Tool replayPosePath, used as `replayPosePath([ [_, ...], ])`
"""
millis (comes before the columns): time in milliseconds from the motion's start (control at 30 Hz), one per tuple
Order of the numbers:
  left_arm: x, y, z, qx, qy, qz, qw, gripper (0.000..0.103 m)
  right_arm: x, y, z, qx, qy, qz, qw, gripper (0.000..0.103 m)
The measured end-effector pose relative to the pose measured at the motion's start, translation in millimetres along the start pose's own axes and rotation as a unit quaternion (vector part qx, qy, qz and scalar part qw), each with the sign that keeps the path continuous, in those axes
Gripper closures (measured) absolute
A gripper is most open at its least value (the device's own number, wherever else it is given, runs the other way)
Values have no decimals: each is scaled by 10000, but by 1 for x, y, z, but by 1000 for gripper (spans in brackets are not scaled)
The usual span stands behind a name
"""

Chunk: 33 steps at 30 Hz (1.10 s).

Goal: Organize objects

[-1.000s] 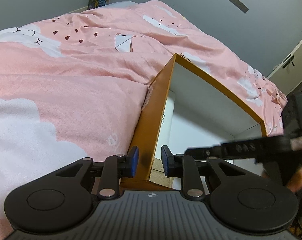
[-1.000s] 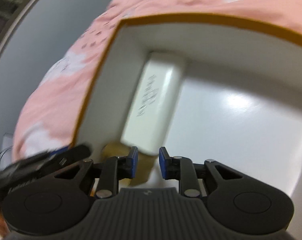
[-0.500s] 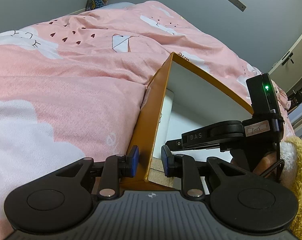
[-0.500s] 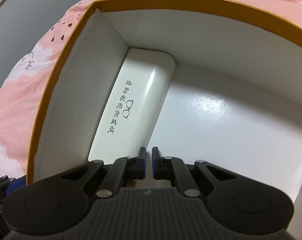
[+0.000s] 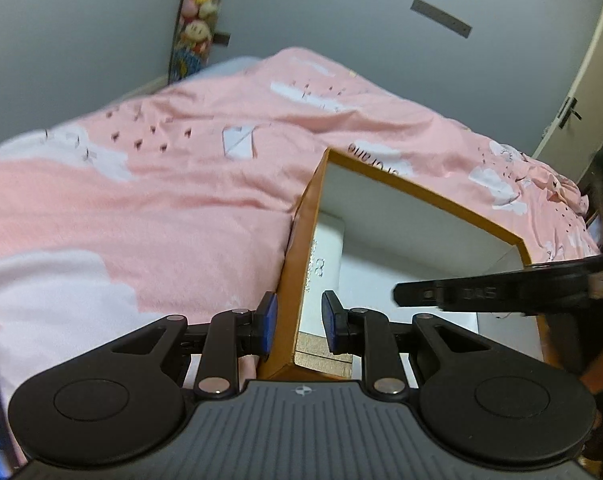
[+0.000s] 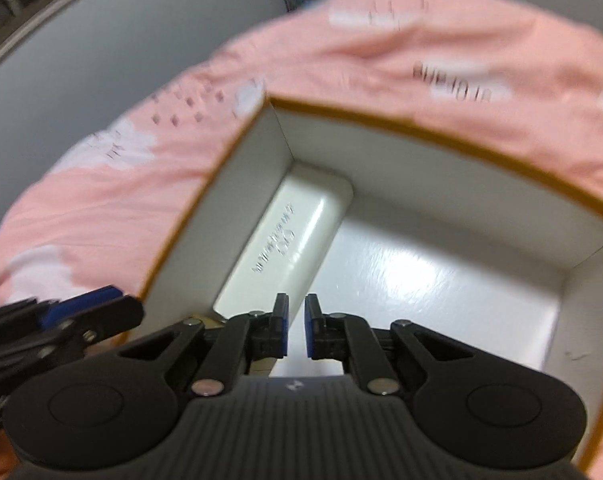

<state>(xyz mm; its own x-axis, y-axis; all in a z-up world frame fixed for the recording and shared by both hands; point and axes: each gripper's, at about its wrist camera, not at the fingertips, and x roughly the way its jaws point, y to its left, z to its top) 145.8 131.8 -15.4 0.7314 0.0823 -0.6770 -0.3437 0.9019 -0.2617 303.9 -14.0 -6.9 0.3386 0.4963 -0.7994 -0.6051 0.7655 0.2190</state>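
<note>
An orange cardboard box (image 5: 297, 264) with white inside lies on the pink bed. A white glasses case (image 6: 293, 236) lies inside along its left wall; it also shows in the left wrist view (image 5: 325, 256). A small tan wooden block (image 5: 321, 354) lies in the box's near corner. My left gripper (image 5: 297, 324) straddles the box's left wall with a gap on both sides. My right gripper (image 6: 296, 330) hovers above the box over the case's near end, jaws nearly closed and empty. It also shows in the left wrist view (image 5: 397, 294).
The pink quilt (image 5: 141, 208) with white clouds covers the bed around the box. Grey walls stand behind, with plush toys (image 5: 199, 16) in the corner. A door (image 5: 581, 92) is at the far right.
My right gripper has risen and pulled back from the box floor, jaws still nearly closed. My left gripper has tilted up a little, still astride the box wall.
</note>
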Motion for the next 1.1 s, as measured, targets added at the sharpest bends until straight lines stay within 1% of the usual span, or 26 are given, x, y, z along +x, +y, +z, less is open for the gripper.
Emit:
replayPosePath([
  [100,-13,-7,0,167,-108,-56,9998,76,-32,9,-12,-13,-319,2,9995,92],
  [200,-27,-14,-3,382,-176,-223,9989,76,-52,15,-28,66,-560,-24,9984,84],
  [233,-32,-17,-5,478,-156,-301,9983,76,-59,16,-34,86,-651,-35,9978,78],
  [267,-36,-20,-7,558,-105,-369,9977,76,-67,18,-41,126,-753,-66,9971,75],
  [333,-42,-21,-12,640,64,-579,9963,76,-78,21,-56,171,-900,-83,9958,75],
  [467,-42,-14,-26,617,612,-905,9921,76,-91,26,-88,318,-964,-209,9946,75],
  [567,-37,-8,-38,507,1027,-986,9885,76,-94,22,-113,632,-875,-271,9938,75],
  [633,-35,-8,-47,542,1245,-985,9858,76,-93,17,-130,857,-773,-281,9929,75],
  [700,-34,-12,-55,703,1426,-1000,9822,76,-93,14,-146,1058,-662,-274,9918,75],
  [767,-33,-20,-65,949,1596,-1075,9767,76,-89,11,-156,1226,-509,-259,9908,74],
  [833,-35,-27,-76,1231,1760,-1168,9697,72,-85,12,-166,1271,-318,-274,9910,72],
  [867,-36,-31,-81,1369,1847,-1160,9663,70,-83,13,-170,1263,-223,-281,9914,69],
  [933,-36,-38,-88,1567,1952,-1070,9622,69,-79,16,-176,1229,-94,-272,9920,69],
  [967,-38,-40,-91,1612,1978,-1041,9613,65,-78,16,-180,1223,-29,-261,9921,69],
  [1000,-38,-40,-93,1606,2001,-1038,9609,57,-78,16,-183,1212,23,-253,9923,69],
  [1067,-37,-37,-94,1546,2072,-1089,9599,48,-77,16,-187,1170,108,-237,9928,68],
  [1100,-35,-37,-95,1532,2120,-1112,9588,48,-78,17,-190,1114,163,-231,9934,68],
])
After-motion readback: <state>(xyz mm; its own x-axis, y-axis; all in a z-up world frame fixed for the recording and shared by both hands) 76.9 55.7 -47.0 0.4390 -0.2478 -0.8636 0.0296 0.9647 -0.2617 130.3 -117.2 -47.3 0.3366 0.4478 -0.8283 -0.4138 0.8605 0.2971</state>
